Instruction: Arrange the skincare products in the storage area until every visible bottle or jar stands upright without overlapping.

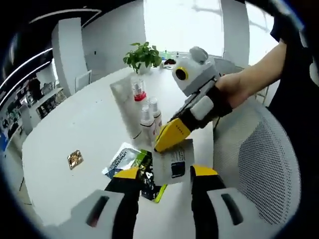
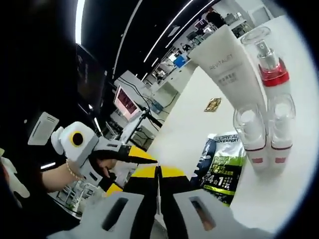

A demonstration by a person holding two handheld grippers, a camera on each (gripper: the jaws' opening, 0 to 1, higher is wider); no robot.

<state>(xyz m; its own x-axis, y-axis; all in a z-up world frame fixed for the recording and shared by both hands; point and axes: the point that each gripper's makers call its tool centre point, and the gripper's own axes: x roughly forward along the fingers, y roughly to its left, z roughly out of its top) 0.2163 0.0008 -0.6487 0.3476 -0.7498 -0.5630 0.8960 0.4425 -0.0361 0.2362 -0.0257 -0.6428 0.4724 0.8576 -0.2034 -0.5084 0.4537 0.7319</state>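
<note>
On the white table [image 1: 75, 129] a white tube [image 1: 122, 99] stands upright, with a red-collared pump bottle [image 1: 138, 92] beside it. Two small clear-capped bottles [image 1: 147, 119] stand in front of them. My right gripper [image 1: 162, 144] reaches in from the right, shut on a white sachet [image 1: 174, 162]. That sachet hangs between the wide-open jaws of my left gripper [image 1: 165, 173]. In the right gripper view, my right gripper [image 2: 158, 172] has its jaws pressed together. The left gripper [image 2: 133, 172] is at its left, and the tube [image 2: 229, 64], red-collared bottle [image 2: 271, 69] and two small bottles [image 2: 251, 139] stand ahead.
Green-and-black sachets [image 1: 149, 181] and a pale one [image 1: 119, 159] lie flat near the table's edge. They appear as one sachet pack [image 2: 224, 169] in the right gripper view. A small gold packet [image 1: 75, 159] lies to the left. A potted plant [image 1: 143, 56] stands at the far end, and a mesh chair [image 1: 259, 164] is at the right.
</note>
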